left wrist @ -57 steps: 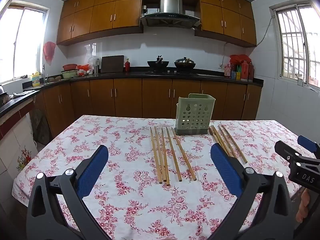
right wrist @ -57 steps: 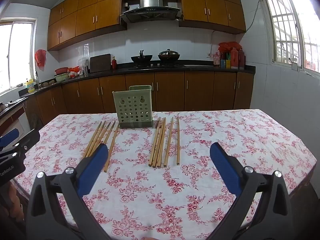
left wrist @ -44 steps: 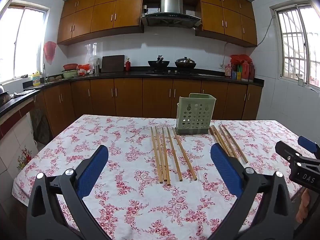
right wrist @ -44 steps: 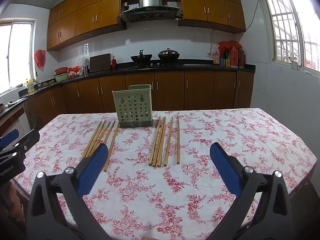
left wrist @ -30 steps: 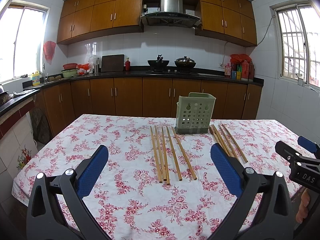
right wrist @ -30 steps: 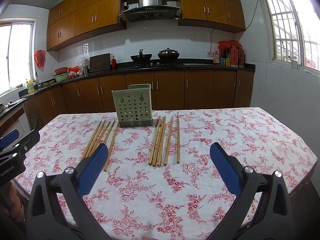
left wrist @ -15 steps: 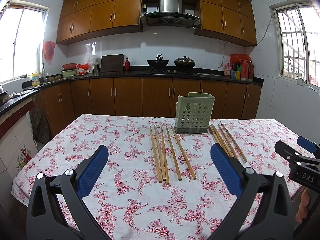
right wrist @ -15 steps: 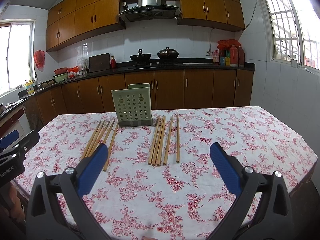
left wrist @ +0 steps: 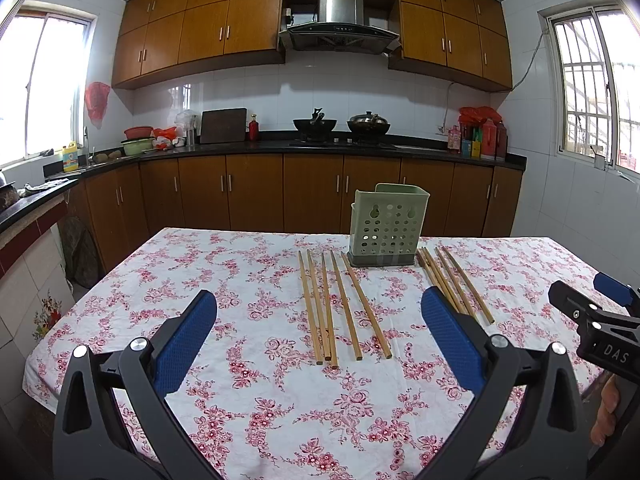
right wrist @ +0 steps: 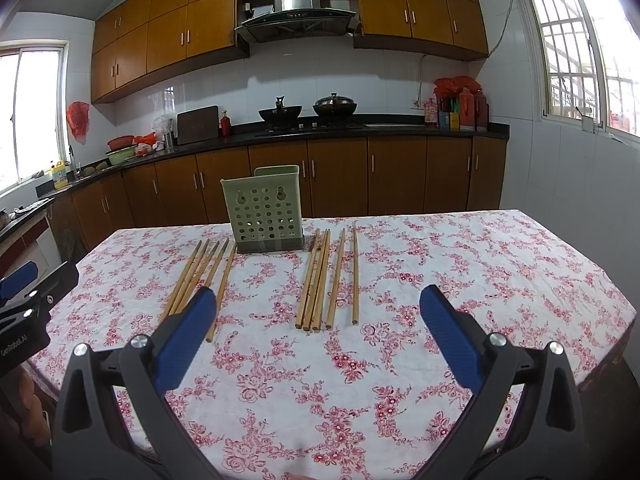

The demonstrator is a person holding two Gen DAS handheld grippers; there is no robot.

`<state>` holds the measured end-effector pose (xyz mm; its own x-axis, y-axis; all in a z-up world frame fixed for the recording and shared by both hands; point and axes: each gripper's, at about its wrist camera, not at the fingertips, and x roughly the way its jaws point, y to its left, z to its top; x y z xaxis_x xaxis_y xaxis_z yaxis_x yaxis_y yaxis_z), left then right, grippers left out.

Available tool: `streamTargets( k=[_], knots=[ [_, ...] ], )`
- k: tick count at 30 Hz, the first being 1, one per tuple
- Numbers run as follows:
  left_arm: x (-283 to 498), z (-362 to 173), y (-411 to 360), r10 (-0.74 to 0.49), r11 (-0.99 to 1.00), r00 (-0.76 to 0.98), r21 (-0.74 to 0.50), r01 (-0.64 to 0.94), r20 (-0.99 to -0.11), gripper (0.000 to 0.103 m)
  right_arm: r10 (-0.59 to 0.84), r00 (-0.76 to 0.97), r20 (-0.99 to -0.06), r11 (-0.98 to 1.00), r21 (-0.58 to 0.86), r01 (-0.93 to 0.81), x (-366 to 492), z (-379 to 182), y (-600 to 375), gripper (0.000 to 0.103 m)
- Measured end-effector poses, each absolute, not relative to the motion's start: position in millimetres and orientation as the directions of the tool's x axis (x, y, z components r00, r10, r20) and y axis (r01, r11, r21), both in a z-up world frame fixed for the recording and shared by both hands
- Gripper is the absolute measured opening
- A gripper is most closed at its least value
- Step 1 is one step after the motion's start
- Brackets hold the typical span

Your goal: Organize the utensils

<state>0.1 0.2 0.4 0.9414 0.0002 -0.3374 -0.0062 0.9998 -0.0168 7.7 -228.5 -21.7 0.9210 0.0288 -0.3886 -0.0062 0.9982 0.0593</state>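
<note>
A pale green perforated utensil holder (left wrist: 385, 225) (right wrist: 267, 215) stands upright at the far middle of the flowered table (left wrist: 240, 280). Several wooden chopsticks lie flat in two groups: a left group (left wrist: 336, 304) (right wrist: 200, 276) and a right group (left wrist: 452, 280) (right wrist: 324, 276) on either side of the holder. My left gripper (left wrist: 318, 320) is open and empty above the near table, short of the left group. My right gripper (right wrist: 318, 316) is open and empty, short of the right group. It also shows at the right edge of the left wrist view (left wrist: 596, 320).
Kitchen counters with brown cabinets (left wrist: 256, 196) run along the far wall and the left side. A stove with two pots (left wrist: 340, 126) stands behind the table. The table's near edge lies just under both grippers.
Both views have shifted very slightly; the grippers stay open and hover over the near table. Nothing on the table has moved.
</note>
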Motion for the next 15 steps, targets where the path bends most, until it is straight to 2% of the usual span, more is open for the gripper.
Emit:
streamTargets(
  k=[15],
  knots=[
    [0.3, 0.3, 0.1, 0.001, 1.0, 0.941, -0.016, -0.006, -0.339, 0.101, 0.03, 0.92, -0.39, 0.998, 0.062, -0.006, 7.8, -22.1, -228.0, 0.099]
  ],
)
